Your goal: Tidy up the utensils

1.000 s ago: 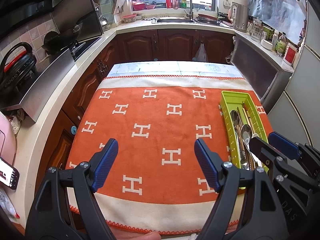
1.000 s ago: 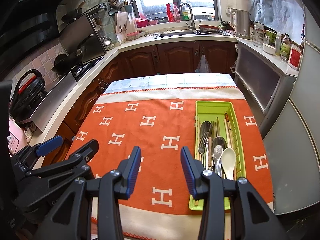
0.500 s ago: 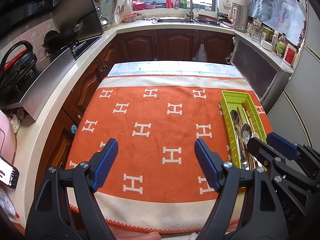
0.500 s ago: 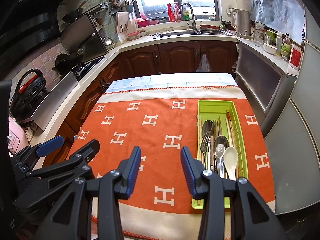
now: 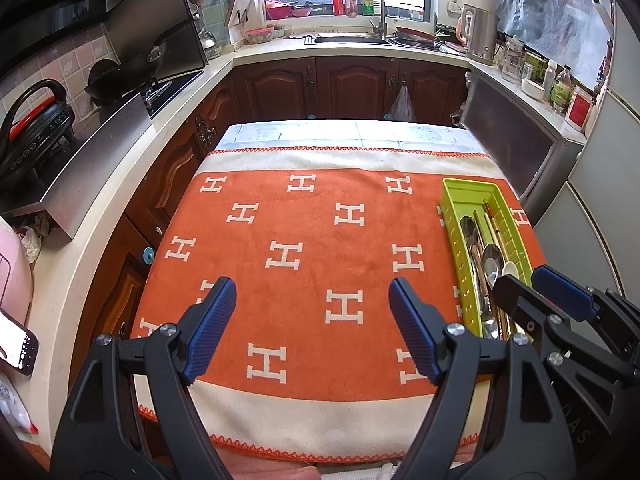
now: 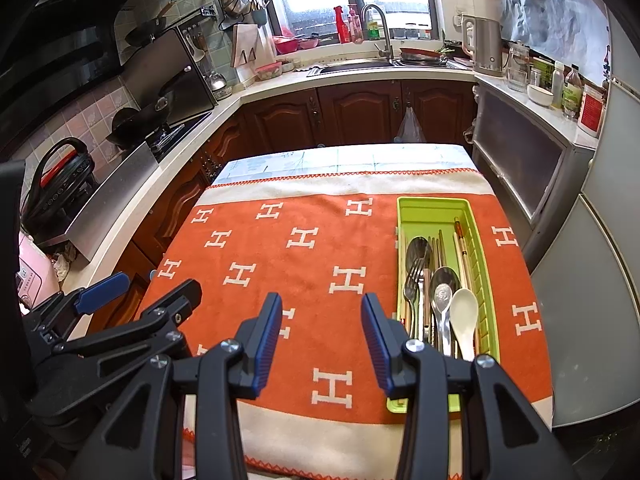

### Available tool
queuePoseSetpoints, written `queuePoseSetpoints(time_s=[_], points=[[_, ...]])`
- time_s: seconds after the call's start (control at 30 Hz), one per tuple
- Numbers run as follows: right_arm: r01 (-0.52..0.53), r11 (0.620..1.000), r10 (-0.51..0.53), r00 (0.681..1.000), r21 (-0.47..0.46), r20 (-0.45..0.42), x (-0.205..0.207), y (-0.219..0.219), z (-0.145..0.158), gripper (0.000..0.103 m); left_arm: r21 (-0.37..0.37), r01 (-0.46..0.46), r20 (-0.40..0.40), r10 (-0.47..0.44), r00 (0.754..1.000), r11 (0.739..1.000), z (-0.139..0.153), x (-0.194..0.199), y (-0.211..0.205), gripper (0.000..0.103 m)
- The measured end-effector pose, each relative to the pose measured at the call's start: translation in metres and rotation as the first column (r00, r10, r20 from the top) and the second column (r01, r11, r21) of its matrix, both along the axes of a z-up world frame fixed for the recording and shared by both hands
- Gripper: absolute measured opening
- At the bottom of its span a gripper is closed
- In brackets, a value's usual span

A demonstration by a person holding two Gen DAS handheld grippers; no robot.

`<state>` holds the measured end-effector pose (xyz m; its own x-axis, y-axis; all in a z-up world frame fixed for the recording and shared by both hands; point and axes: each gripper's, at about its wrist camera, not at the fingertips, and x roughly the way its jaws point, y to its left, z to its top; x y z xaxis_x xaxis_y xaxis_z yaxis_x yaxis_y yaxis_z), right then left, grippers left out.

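A lime green utensil tray [image 6: 428, 210] lies on the right side of the orange cloth [image 6: 304, 264]. In it lie metal spoons [image 6: 444, 280], a fork [image 6: 412, 276], a white spoon [image 6: 464, 312] and chopsticks [image 6: 460, 236]. The tray also shows in the left wrist view [image 5: 468, 194]. My left gripper [image 5: 312, 324] is open and empty above the cloth's near middle. My right gripper [image 6: 320, 332] is open and empty above the cloth, just left of the tray's near end.
The cloth [image 5: 304, 248] covers a small table between kitchen counters. A stove with a wok [image 6: 148, 116] is on the left, a sink [image 6: 360, 66] at the back, a kettle [image 6: 486, 46] and jars on the right counter.
The right wrist view has shifted slightly, so the tray sits a little lower and closer. The left gripper has barely moved. Both stay open.
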<state>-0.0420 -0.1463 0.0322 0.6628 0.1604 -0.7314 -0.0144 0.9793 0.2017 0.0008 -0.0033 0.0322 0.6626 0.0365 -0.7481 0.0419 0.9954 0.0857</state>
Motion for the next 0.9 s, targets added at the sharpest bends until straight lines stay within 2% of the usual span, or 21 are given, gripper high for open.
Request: queuePoseSetpoints(time_s=[0.9], points=[[0.001,1.0,-0.001,1.0,0.0,-0.003,-0.0008,0.0007,0.0,0.041,-0.005,0.0,-0.002,0.0,1.0,1.0,-0.0033,-0.0044,0.0005,0.077]])
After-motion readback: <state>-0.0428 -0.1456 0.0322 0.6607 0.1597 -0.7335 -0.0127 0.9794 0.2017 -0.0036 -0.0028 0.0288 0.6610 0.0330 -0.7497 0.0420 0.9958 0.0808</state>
